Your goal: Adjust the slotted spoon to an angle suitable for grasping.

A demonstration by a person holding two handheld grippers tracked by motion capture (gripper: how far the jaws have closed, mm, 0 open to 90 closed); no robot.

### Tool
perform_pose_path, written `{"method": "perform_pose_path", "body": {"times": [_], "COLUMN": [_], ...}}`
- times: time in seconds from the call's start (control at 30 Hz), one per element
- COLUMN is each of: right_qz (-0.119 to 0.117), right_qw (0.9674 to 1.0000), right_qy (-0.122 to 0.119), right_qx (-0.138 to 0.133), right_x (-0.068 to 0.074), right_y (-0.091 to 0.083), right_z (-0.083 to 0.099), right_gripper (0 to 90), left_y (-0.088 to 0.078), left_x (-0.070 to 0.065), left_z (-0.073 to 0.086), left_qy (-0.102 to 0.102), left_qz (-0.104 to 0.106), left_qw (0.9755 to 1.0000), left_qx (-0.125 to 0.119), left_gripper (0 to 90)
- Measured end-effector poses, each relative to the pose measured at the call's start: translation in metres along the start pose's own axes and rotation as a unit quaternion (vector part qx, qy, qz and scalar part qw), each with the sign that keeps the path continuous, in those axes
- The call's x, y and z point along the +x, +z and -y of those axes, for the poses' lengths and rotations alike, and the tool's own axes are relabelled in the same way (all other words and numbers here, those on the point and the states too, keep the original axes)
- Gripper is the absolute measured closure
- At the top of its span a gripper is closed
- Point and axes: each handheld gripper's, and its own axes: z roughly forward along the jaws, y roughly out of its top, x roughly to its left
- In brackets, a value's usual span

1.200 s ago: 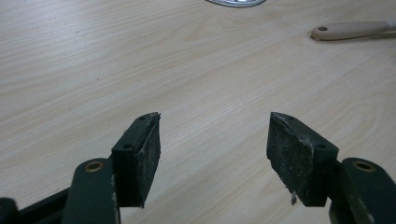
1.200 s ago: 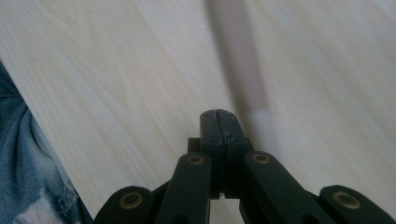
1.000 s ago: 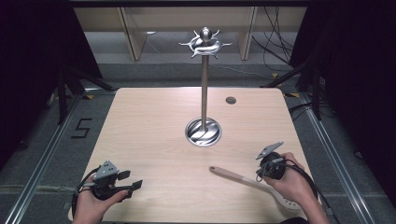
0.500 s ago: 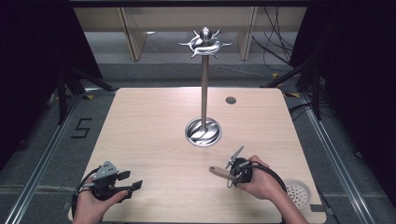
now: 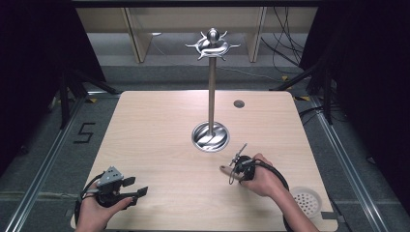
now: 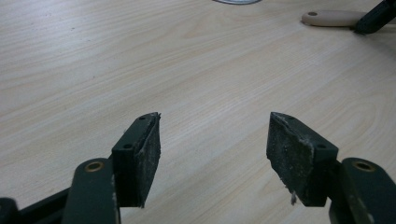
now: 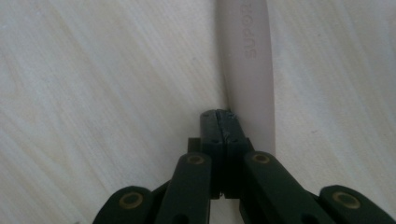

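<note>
High view: right gripper (image 5: 235, 170) low near the table's (image 5: 159, 125) right front, tips at the wooden handle (image 5: 225, 169) lying flat in front of the steel stand base (image 5: 211, 136); perforated white disc (image 5: 306, 199) just beside the right forearm at the front right corner; wide bare wood left and centre; floor mark "5" (image 5: 83, 132) off the left edge. Left gripper (image 5: 126, 187) level at the front left corner, well apart. Left gripper view: jaws spread, nothing between; handle (image 6: 329, 17) far off at upper right. Right gripper view: jaws pressed together, resting against the handle's (image 7: 247, 70) left edge, handle not between them; embossed lettering on handle, not legible.
</note>
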Motion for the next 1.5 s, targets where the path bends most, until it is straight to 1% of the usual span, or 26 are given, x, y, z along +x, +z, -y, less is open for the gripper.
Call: {"method": "perform_pose_path", "body": {"times": [0.03, 0.07, 0.13, 0.17, 0.3, 0.33, 0.43, 0.47, 0.53, 0.57, 0.67, 0.7, 0.73, 0.77, 0.87, 0.9, 0.93, 0.97, 1.0, 1.03, 1.1, 1.23, 1.3, 1.43, 1.47, 1.5], "right_qz": [0.000, 0.001, 0.002, 0.006, 0.007, 0.007, 0.019, 0.021, 0.024, 0.022, 0.002, -0.008, -0.008, -0.011, -0.007, -0.001, -0.002, 0.004, 0.007, 0.007, 0.015, 0.023, 0.025, 0.020, 0.020, 0.014], "right_qw": [1.0000, 0.9999, 1.0000, 0.9999, 0.9997, 0.9994, 0.9992, 0.9990, 0.9990, 0.9992, 0.9988, 0.9982, 0.9982, 0.9977, 0.9974, 0.9971, 0.9972, 0.9973, 0.9975, 0.9975, 0.9975, 0.9978, 0.9987, 0.9994, 0.9994, 0.9990], "right_qy": [0.000, 0.010, 0.005, 0.011, 0.022, 0.034, 0.032, 0.036, 0.034, 0.031, 0.041, 0.042, 0.042, 0.045, 0.044, 0.046, 0.053, 0.053, 0.047, 0.047, 0.058, 0.058, 0.043, 0.024, 0.024, 0.037], "right_qx": [0.000, 0.000, -0.003, -0.003, -0.011, -0.009, -0.016, -0.015, -0.015, -0.016, -0.028, -0.043, -0.043, -0.049, -0.056, -0.060, -0.054, -0.050, -0.053, -0.053, -0.038, -0.023, -0.013, 0.014, 0.014, 0.022], "right_x": [0.000, -0.002, -0.004, -0.005, -0.009, -0.008, -0.014, -0.015, -0.015, -0.016, -0.013, -0.012, -0.012, -0.011, -0.013, -0.017, -0.017, -0.019, -0.022, -0.022, -0.025, -0.029, -0.033, -0.039, -0.039, -0.038], "right_y": [0.000, -0.001, -0.001, -0.002, -0.003, -0.004, -0.004, -0.005, -0.004, -0.004, -0.008, -0.012, -0.012, -0.017, -0.023, -0.030, -0.033, -0.035, -0.036, -0.036, -0.036, -0.034, -0.033, -0.029, -0.029, -0.027], "right_z": [0.000, -0.001, -0.001, -0.002, -0.002, -0.002, -0.001, -0.001, -0.001, -0.001, 0.001, 0.002, 0.002, 0.005, 0.010, 0.015, 0.017, 0.019, 0.021, 0.021, 0.025, 0.027, 0.027, 0.025, 0.025, 0.024], "right_gripper": [90.0, 90.0, 90.0, 90.0, 90.0, 90.0, 90.0, 90.0, 90.0, 90.0, 90.0, 88.1, 88.1, 81.5, 76.6, 71.4, 68.7, 66.8, 64.8, 64.8, 59.0, 54.9, 51.1, 47.1, 47.1, 46.6], "left_y": [-0.002, -0.001, -0.001, 0.001, 0.001, 0.001, 0.001, -0.001, 0.000, 0.001, 0.000, 0.000, 0.000, 0.000, 0.000, 0.000, 0.000, 0.000, 0.000, 0.000, 0.000, 0.001, 0.002, 0.001, 0.001, 0.002], "left_x": [0.002, 0.002, 0.002, 0.000, 0.000, 0.000, 0.000, 0.002, 0.002, 0.000, 0.000, 0.000, 0.000, 0.000, 0.000, 0.000, 0.000, 0.001, 0.002, 0.002, 0.001, 0.001, 0.000, 0.001, 0.001, 0.001], "left_z": [0.000, 0.000, 0.000, 0.001, 0.001, 0.001, 0.001, 0.001, 0.001, 0.001, 0.000, 0.000, 0.000, 0.000, 0.000, 0.000, 0.000, 0.000, 0.000, 0.000, 0.000, 0.000, 0.000, 0.000, 0.000, 0.000], "left_qy": [0.013, 0.019, 0.020, -0.002, 0.001, 0.001, 0.002, 0.012, 0.010, 0.000, -0.003, -0.003, -0.003, -0.004, -0.004, -0.003, -0.005, 0.006, 0.011, 0.011, 0.008, 0.002, -0.004, -0.003, -0.003, -0.003], "left_qz": [0.001, 0.002, 0.002, 0.000, 0.001, 0.001, 0.001, 0.002, 0.002, 0.001, -0.001, 0.000, 0.000, 0.001, 0.001, 0.003, 0.004, 0.005, 0.006, 0.006, 0.006, 0.007, 0.007, 0.006, 0.006, 0.007], "left_qw": [0.9998, 0.9997, 0.9997, 1.0000, 1.0000, 1.0000, 1.0000, 0.9999, 0.9999, 1.0000, 1.0000, 1.0000, 1.0000, 1.0000, 1.0000, 1.0000, 1.0000, 1.0000, 0.9999, 0.9999, 1.0000, 1.0000, 1.0000, 1.0000, 1.0000, 1.0000], "left_qx": [0.012, 0.012, 0.011, -0.006, -0.005, -0.005, -0.004, 0.003, 0.001, -0.006, -0.004, -0.004, -0.004, -0.004, -0.007, -0.006, -0.003, 0.005, -0.001, -0.001, 0.000, -0.004, -0.005, -0.004, -0.004, -0.004], "left_gripper": [34.7, 34.6, 34.6, 34.6, 34.6, 34.7, 34.7, 34.6, 34.6, 34.6, 34.7, 34.6, 34.6, 34.7, 34.7, 34.7, 34.7, 34.6, 34.6, 34.7, 34.6, 34.6, 34.7, 34.6, 34.6, 34.7]}}
